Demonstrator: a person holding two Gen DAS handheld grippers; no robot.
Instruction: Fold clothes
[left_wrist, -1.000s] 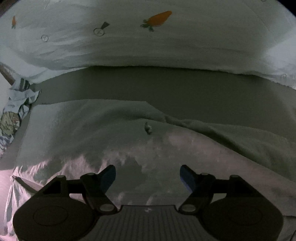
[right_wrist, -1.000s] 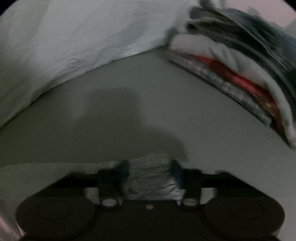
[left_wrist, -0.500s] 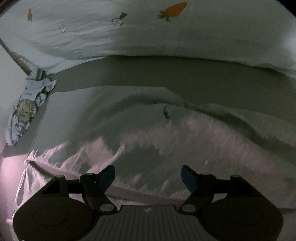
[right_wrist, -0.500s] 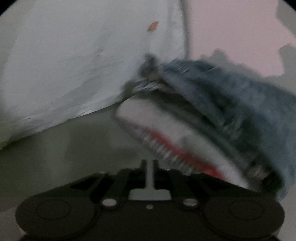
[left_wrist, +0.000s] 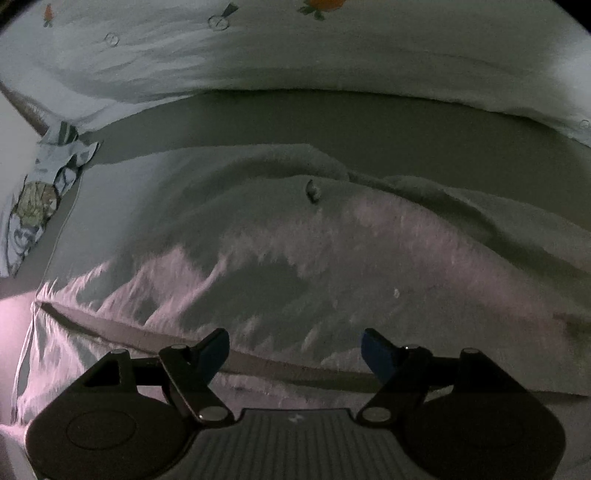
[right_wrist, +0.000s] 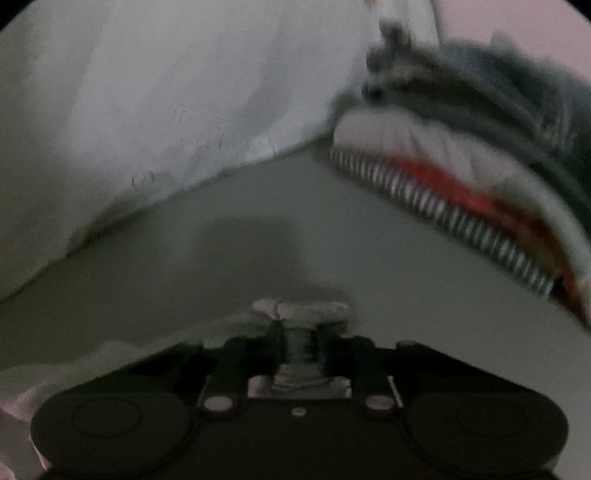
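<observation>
A pale garment (left_wrist: 332, 251) lies spread and wrinkled on the grey bed sheet (left_wrist: 332, 122), with a small button-like knob (left_wrist: 312, 190) near its far fold. My left gripper (left_wrist: 295, 343) hovers open over the garment's near hem with nothing between its blue pads. In the right wrist view, my right gripper (right_wrist: 299, 332) has its jaws closing, and a small tuft of the pale fabric (right_wrist: 303, 308) is pinched between them and sticks out past the tips. More of the same garment (right_wrist: 74, 362) trails off to the lower left.
A white quilt (left_wrist: 295, 48) printed with carrots is bunched along the far side. A crumpled printed cloth (left_wrist: 40, 199) lies at the left edge of the bed. A stack of folded clothes (right_wrist: 461, 166), denim on top, sits at the right beside the quilt (right_wrist: 166, 92).
My right gripper's jaws have narrowed from a wide hold on a fabric bunch to a tight pinch, and its view has swung toward the clothes stack. The left view now shows the garment's near hem.
</observation>
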